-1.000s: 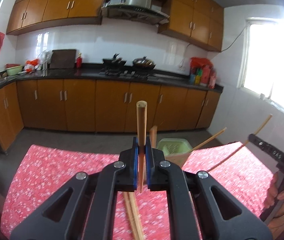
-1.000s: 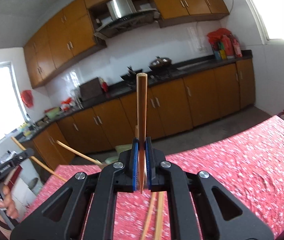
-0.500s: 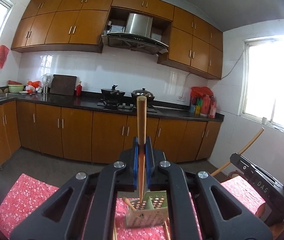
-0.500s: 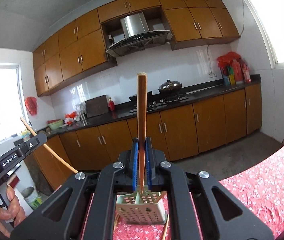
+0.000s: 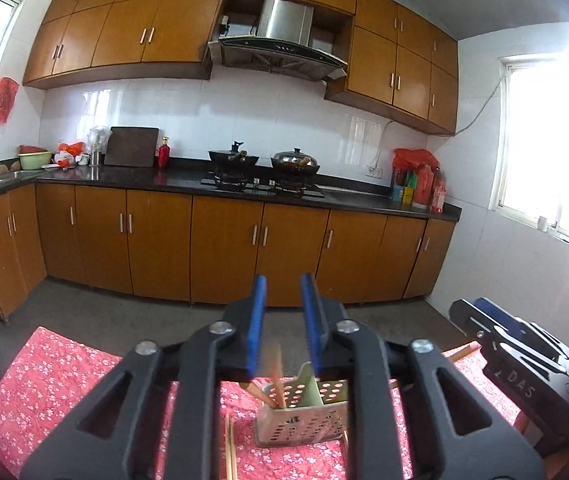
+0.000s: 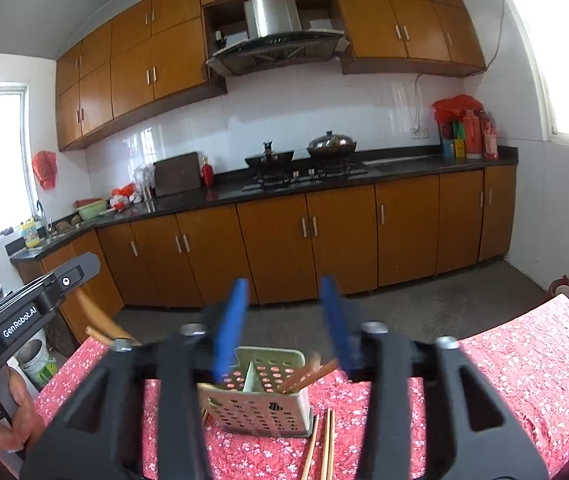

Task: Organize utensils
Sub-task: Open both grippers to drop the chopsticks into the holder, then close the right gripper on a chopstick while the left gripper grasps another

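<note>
Red floral cloth (image 5: pixel 64 376) covers the surface, and on it stands a pale perforated utensil caddy (image 5: pixel 302 420), low in the frame and just past the fingertips in both wrist views. In the left wrist view the left gripper (image 5: pixel 283 320) has its blue-padded fingers (image 5: pixel 255 320) spread apart with nothing between them; below the gap a brown chopstick (image 5: pixel 277 380) stands tilted in the caddy's left compartment, blurred, so I cannot tell whether it has settled. In the right wrist view the right gripper (image 6: pixel 284 320) is likewise parted and holds nothing, and chopsticks (image 6: pixel 308 376) lean to the right out of the caddy's right compartment, beyond a central divider. More loose chopsticks (image 6: pixel 320 444) lie flat on the cloth just beside the caddy's lower right corner, and another pair (image 5: pixel 230 448) shows at the bottom of the left wrist view, left of the caddy. Each gripper appears at the edge of the other's frame, the left one at the far left with a hand (image 6: pixel 16 416) beneath it.
</note>
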`<state>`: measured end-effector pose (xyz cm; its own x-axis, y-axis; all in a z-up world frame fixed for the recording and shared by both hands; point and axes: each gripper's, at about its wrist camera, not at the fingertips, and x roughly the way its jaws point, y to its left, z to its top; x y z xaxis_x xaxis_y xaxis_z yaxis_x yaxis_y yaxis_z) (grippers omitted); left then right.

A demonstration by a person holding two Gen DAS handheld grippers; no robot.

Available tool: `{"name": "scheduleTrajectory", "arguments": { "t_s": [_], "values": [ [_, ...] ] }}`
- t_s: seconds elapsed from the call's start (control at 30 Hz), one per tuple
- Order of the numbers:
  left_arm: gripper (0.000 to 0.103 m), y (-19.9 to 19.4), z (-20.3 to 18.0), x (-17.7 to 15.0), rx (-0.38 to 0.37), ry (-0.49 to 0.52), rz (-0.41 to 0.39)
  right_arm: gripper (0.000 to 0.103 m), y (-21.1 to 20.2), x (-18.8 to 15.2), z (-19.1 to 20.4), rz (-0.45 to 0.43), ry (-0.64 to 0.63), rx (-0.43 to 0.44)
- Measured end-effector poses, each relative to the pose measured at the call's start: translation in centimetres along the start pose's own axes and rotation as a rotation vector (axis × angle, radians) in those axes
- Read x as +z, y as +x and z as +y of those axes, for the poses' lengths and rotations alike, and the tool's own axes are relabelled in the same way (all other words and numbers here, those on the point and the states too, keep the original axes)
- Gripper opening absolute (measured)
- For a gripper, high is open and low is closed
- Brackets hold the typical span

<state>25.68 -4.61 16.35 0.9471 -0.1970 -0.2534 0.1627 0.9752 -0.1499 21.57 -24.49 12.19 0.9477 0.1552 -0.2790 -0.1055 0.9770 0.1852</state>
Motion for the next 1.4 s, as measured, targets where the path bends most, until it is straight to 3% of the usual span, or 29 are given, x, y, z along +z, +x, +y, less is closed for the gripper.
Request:
{"name": "scheduleTrajectory", "arguments": {
  "t_s": [0.3,0.57,0.7,0.87,1.1,1.4],
  "values": [
    [0.032,-4.0,2.0,0.2,0.065,0.014,-0.022,0.044,-2.9,1.0,-1.7,-0.017,0.011,-0.034],
    [0.035,-8.2,6.6,-4.3,0.139,0.001,0.034,0.044,-4.9,-2.5,-5.7,0.045,0.063,-0.113],
    [0.035,-9.1,8.5,-7.9,0.180,0.005,0.087,0.044,-4.7,-6.3,-6.7,0.133,0.071,-0.125],
    [0.035,-8.4,10.1,-13.9,0.206,0.002,0.208,0.044,-3.5,-12.3,-6.6,0.296,0.075,-0.101],
    [0.035,-6.3,10.4,-20.2,0.157,-0.002,0.368,0.025,-0.8,-18.9,-5.1,0.516,0.077,-0.049],
    [0.035,-4.4,8.5,-24.0,0.100,0.016,0.484,0.022,0.8,-20.9,-3.5,0.584,0.064,-0.036]
  ]
}}
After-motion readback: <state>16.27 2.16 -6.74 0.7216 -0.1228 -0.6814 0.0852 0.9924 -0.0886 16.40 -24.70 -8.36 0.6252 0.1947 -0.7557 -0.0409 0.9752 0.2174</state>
